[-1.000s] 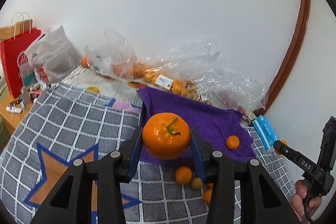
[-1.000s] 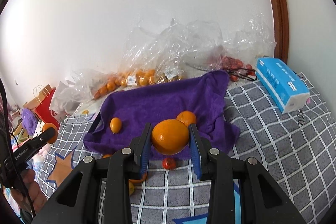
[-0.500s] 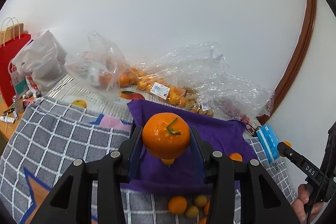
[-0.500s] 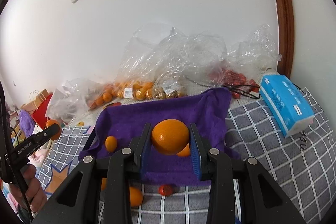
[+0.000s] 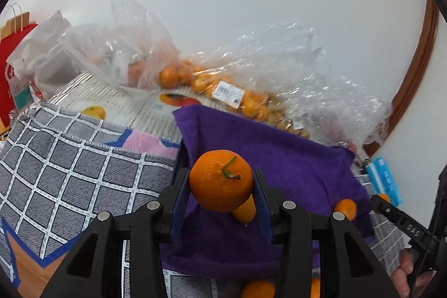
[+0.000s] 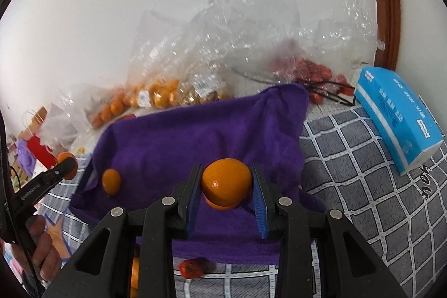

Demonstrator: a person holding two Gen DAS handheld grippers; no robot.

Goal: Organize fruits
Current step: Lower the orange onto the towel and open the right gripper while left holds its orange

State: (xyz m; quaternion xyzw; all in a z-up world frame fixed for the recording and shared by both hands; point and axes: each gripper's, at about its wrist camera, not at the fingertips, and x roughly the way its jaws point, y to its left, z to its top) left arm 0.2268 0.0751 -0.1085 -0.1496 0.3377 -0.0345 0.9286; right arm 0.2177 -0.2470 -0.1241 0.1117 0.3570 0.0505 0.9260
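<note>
Carrying: two fruits at once, one per gripper, both hanging over the purple towel [image 6: 178,141]
Left gripper [image 5: 222,194]: jaws narrow, clamped on a stemmed mandarin [image 5: 220,179], stem up, pads on its flanks so it can't roll out
Right gripper [image 6: 226,190]: jaws narrow too, pinching a smooth orange [image 6: 226,180]
Towel: looks like the drop zone; a small oval fruit [image 6: 111,181] already lies at its 9 o'clock and another orange [image 5: 346,209] at 3 o'clock in the left view
Strays: a red fruit [image 6: 192,267] sits off the towel at 6 o'clock, on the checked cloth [image 6: 349,172]
Bags: plastic bags of fruit [image 5: 223,91] along the wall at 12 o'clock, probably the source
My guess: both grippers tilt down so each fruit gets set down, not dropped
</note>
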